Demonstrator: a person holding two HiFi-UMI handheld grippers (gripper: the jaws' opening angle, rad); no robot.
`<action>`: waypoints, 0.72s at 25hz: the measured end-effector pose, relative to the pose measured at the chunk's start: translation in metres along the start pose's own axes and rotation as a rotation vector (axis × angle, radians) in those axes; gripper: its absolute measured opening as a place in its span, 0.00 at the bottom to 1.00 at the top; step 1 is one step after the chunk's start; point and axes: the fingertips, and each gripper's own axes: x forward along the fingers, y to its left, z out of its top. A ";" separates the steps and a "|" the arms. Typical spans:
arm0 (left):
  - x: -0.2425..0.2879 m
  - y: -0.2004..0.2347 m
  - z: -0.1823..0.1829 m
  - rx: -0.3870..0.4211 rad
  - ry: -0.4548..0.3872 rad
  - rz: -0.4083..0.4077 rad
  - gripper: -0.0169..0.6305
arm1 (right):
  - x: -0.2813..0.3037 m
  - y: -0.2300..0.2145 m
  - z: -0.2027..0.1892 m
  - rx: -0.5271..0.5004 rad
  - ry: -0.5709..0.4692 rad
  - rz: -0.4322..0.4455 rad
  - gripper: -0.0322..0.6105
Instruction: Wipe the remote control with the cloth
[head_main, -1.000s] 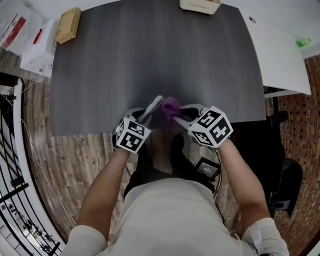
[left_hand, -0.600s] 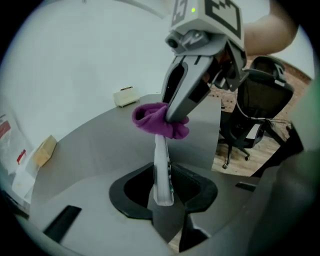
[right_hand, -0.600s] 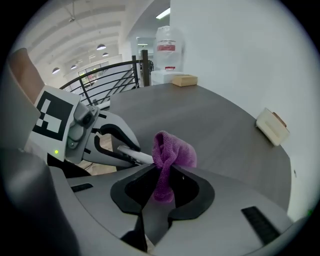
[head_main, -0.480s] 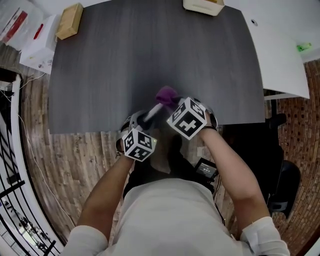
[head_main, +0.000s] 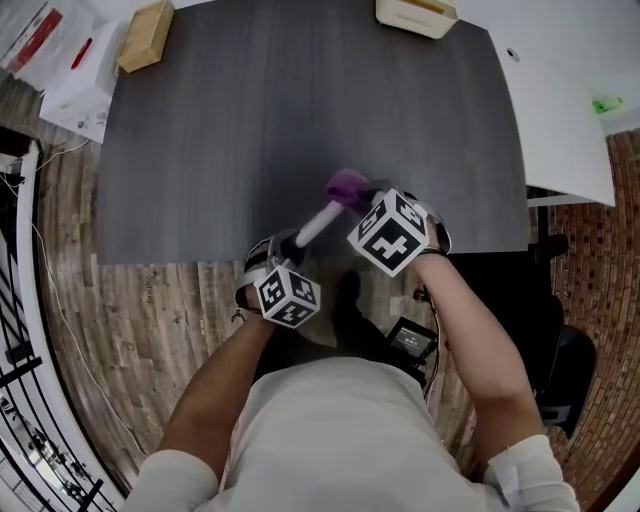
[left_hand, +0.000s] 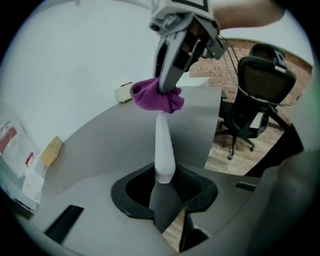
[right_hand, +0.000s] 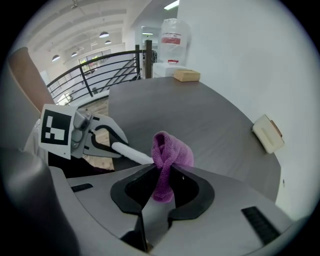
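My left gripper (head_main: 291, 246) is shut on the near end of a slim white remote control (head_main: 318, 224), which slants up and to the right over the near edge of the dark grey table (head_main: 250, 120). The right gripper (head_main: 358, 202) is shut on a bunched purple cloth (head_main: 347, 186), which rests against the remote's far end. In the left gripper view the remote (left_hand: 163, 150) rises from the jaws to the cloth (left_hand: 156, 96) under the right gripper (left_hand: 172, 75). In the right gripper view the cloth (right_hand: 167, 155) stands pinched between the jaws, beside the remote (right_hand: 131, 151) and the left gripper (right_hand: 102, 142).
A tan box (head_main: 146, 35) and white packets (head_main: 60, 70) lie at the table's far left, and a cream object (head_main: 415, 14) sits at the far edge. A white desk (head_main: 560, 110) adjoins on the right, with a black office chair (left_hand: 255, 95) beyond it. A railing (head_main: 20, 300) runs on the left.
The right gripper has rolled and carried the cloth from beside the remote up to its far end. The left gripper has drawn back a little toward me, and the remote now slants more to the right.
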 end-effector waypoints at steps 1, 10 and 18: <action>-0.001 0.001 0.001 0.035 0.006 0.025 0.18 | 0.003 0.001 -0.002 -0.015 0.029 0.003 0.18; -0.004 0.001 0.011 0.205 0.035 0.095 0.18 | 0.012 0.072 0.008 -0.060 0.042 0.164 0.18; -0.001 -0.003 0.005 0.150 0.058 0.072 0.18 | 0.010 0.110 0.030 0.185 -0.062 0.399 0.18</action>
